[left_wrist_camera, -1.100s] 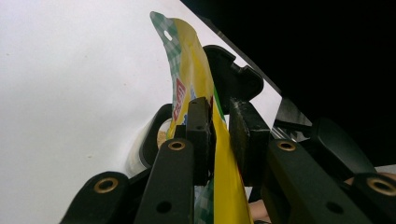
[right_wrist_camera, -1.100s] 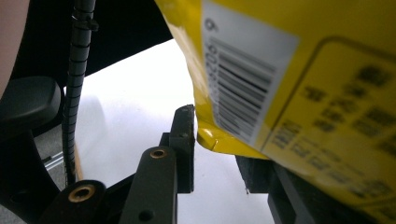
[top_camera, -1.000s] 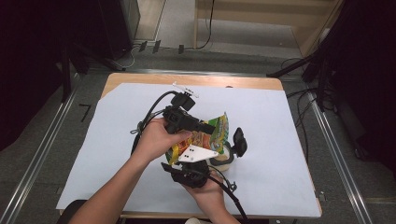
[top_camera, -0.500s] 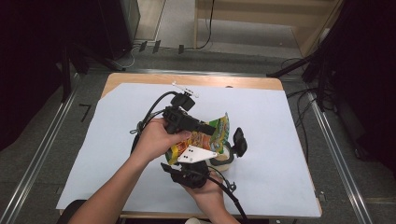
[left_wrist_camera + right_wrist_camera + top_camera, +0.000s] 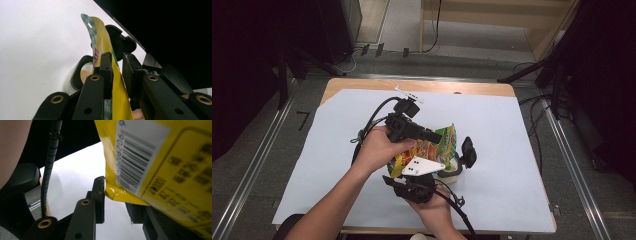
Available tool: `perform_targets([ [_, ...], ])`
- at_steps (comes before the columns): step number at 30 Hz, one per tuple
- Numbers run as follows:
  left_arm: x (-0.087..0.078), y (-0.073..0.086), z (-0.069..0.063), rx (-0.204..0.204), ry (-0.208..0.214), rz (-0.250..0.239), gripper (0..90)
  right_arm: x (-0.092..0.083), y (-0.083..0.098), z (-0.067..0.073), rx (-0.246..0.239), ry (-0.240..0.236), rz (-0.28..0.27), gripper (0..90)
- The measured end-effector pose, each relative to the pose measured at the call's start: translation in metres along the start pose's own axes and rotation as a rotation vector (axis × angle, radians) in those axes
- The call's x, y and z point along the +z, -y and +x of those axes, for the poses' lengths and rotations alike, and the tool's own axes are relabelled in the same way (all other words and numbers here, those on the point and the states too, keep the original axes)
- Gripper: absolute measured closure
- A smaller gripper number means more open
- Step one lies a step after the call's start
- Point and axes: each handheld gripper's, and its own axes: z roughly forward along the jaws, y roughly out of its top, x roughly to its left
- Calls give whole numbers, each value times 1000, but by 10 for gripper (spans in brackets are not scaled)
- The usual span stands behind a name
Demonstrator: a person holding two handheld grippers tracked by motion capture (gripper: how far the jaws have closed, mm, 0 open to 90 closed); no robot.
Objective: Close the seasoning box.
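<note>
A yellow and green snack bag [image 5: 432,148] is held up over the white table sheet [image 5: 512,130] between both grippers. My left gripper [image 5: 117,67] is shut on the bag [image 5: 103,40] partway up, and the bag's hang-hole top rises past the jaws. My right gripper [image 5: 115,195] is shut on a lower corner of the bag [image 5: 160,162], on the barcode side. Just below the bag stands a small jar [image 5: 83,73] with a black rim and brownish contents. Its black lid [image 5: 120,42] is flipped open. In the high view the jar [image 5: 453,171] sits right of my hands.
The table's wooden far edge [image 5: 422,85] shows beyond the sheet. Metal rails [image 5: 262,165] run along both sides on the floor. Cables trail from both grippers, one looping left of my left hand [image 5: 364,130].
</note>
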Motion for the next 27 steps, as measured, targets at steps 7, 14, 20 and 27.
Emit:
perform_targets([
  [7, 0, 0, 1, 4, -7, -3, 789, 0, -1, -1, 5, 0, 6, 715],
  [14, 1, 0, 3, 4, -6, -13, 787, -1, -2, -2, 0, 7, 14, 715],
  [20, 2, -1, 4, -4, 1, -8, 787, -2, -2, -2, 5, 8, 18, 714],
  [27, 3, 0, 5, -3, -2, -8, 788, -1, -1, -3, 6, 8, 24, 715],
])
